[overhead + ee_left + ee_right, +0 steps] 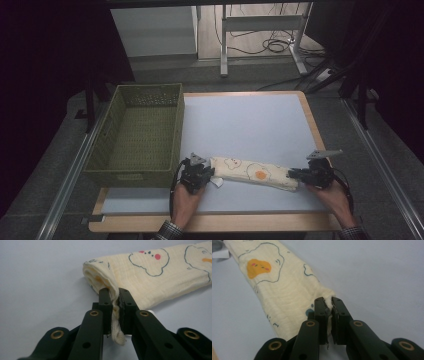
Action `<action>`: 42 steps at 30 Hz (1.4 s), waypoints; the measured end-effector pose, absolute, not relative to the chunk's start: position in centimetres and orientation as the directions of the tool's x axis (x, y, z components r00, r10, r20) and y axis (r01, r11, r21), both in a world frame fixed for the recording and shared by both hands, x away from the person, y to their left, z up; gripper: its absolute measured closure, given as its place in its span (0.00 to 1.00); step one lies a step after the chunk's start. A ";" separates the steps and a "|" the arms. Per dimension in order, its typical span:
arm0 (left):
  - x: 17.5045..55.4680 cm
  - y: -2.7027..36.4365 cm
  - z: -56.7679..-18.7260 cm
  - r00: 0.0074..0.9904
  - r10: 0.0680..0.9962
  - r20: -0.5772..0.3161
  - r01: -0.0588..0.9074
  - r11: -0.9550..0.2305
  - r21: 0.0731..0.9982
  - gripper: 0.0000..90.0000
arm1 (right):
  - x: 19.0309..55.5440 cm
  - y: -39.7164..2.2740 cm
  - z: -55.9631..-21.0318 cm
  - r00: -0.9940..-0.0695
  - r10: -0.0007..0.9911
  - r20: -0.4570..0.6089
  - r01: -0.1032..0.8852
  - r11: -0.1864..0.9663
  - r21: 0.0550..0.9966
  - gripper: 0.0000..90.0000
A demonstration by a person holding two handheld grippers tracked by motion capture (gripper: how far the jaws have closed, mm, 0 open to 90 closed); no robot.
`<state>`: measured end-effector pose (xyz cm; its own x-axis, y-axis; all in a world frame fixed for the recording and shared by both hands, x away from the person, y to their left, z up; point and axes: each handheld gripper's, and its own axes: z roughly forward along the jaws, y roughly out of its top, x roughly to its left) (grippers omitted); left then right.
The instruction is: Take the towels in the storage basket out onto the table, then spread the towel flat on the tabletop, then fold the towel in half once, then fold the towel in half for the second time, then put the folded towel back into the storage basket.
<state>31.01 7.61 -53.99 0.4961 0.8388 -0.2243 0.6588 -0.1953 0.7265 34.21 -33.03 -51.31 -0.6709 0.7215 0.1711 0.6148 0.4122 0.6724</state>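
So there's a folded cloth (252, 173), cream with little fried-egg and cloud doodles on it, lying as a long narrow strip near the front edge of the counter (250, 125), roughly in the middle and running left to right with a slight slant, its right end a bit nearer the front. The left hand-held gripper (209, 175) is clamped on the left end of the cloth; in the left gripper view you can see the fabric (150, 272) bunched up between the two black jaws, with a bit of it poking out below them. The right hand-held gripper (294, 174) has the right end pinched the same way, and the right gripper view shows the jaws pressed together on a small tuft of the cloth (287, 295) right at the corner. Both jaws are pretty much as tight as they go, with just fabric between them. The cloth looks like it's resting on the counter between the two grips, not pulled taut. A small white tag sticks out at the left end, just beside the left gripper. A green woven basket (137, 135) sits along the left edge of the counter, close to the left gripper but not touching the cloth.
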 end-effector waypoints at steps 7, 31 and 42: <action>32.5 7.0 -51.6 0.517 0.846 -0.131 0.624 -0.268 0.734 0.93 | 33.4 -33.4 -50.0 -0.678 0.711 0.189 0.606 0.394 0.691 0.93; 36.3 7.0 -43.6 0.533 0.846 0.012 0.567 -0.368 0.737 0.92 | 32.2 -32.0 -45.7 -0.726 0.671 0.154 0.544 0.422 0.725 0.93; 37.3 9.5 -41.8 0.514 0.858 0.001 0.576 -0.347 0.740 0.92 | 32.3 -29.6 -44.0 -0.758 0.638 0.137 0.503 0.438 0.745 0.93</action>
<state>37.34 9.50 -41.78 0.5144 0.8576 0.0014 0.5763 -0.3468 0.7400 32.35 -29.60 -44.04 -0.7578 0.6380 0.1368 0.5035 0.4383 0.7446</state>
